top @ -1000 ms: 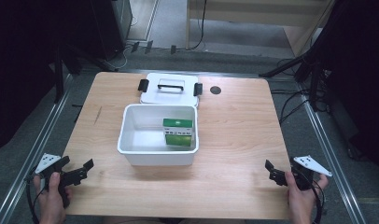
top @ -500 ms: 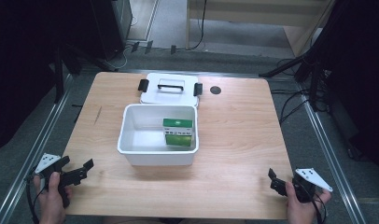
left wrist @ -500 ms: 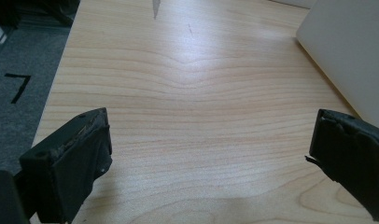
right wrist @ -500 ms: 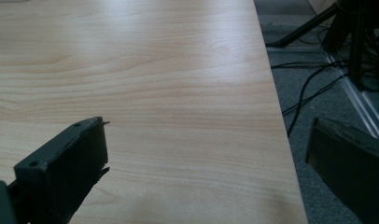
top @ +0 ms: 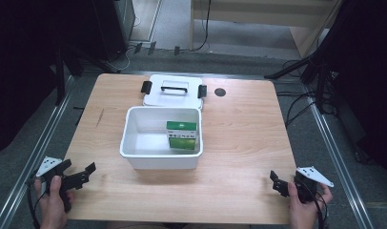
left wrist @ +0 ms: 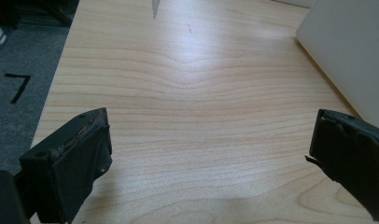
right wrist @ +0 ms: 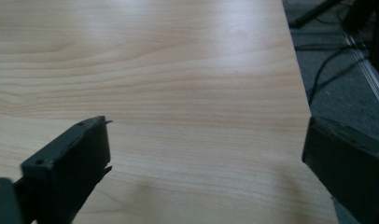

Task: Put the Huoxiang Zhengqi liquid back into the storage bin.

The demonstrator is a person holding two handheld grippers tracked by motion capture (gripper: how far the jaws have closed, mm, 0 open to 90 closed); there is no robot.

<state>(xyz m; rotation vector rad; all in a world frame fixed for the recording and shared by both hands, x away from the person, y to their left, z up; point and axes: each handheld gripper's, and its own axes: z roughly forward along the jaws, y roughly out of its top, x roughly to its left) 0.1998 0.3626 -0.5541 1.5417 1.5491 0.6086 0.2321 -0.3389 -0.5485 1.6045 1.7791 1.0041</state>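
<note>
White bin (top: 134,155) with green box (top: 182,136)

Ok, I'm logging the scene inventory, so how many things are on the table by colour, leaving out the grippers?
White: 2, the open bin and its lid lying behind it
Green: 1, the box inside the bin
Black: 1, the small round disc right of the lid
Total: 4

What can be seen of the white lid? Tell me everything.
The lid is a flat white rectangle, apparently plastic, with a black handle on top and a black clasp at each short end. It lies top side up on the table, right behind the open white box, at the far edge. Neither gripper touches it.
</note>
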